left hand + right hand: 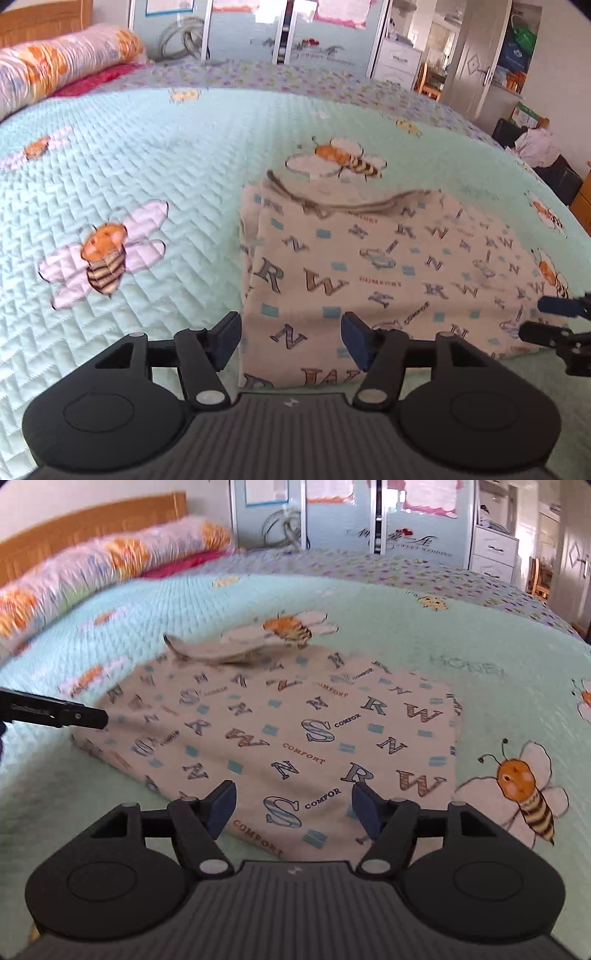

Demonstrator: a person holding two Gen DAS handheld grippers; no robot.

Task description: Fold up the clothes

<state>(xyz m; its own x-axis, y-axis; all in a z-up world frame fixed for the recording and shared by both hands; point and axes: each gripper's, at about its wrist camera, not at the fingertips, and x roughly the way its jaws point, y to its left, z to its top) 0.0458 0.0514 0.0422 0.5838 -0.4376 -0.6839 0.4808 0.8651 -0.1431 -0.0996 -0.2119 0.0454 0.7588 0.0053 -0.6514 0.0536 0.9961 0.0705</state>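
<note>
1. Folded garment (376,273): cream cloth printed with letters, small blue squares and the word COMFORT. It lies flat on the bed as a compact, roughly rectangular stack with several layers showing at its side edge. A darker ribbed band, apparently a collar or hem, runs along the far edge.

2. Left gripper (290,341): black body, blue-padded fingers (225,341). The jaws are spread wide and hold nothing. It sits low at the near corner of the garment; one finger is over the quilt just beside the cloth's side edge, the other over the cloth itself. Whether the pads touch the fabric I cannot tell.

3. Right gripper (293,808): same make, jaws also spread wide, nothing pinched. Both fingers hover over the near edge of the garment (288,731). From the left wrist view its dark tip shows at the garment's far right corner (554,317).

4. Quilt (147,184): pale mint, stitched in a zigzag pattern, decorated with cartoon bees. One bee (105,258) lies just left of the garment, another (343,158) just beyond its far edge.

5. Bolster pillow (103,568): long, floral in orange and pink, lying along the head of the bed against a wooden headboard (85,531).

6. Wardrobe (406,520): pale blue mirrored or glazed doors, standing past the bed.
</note>
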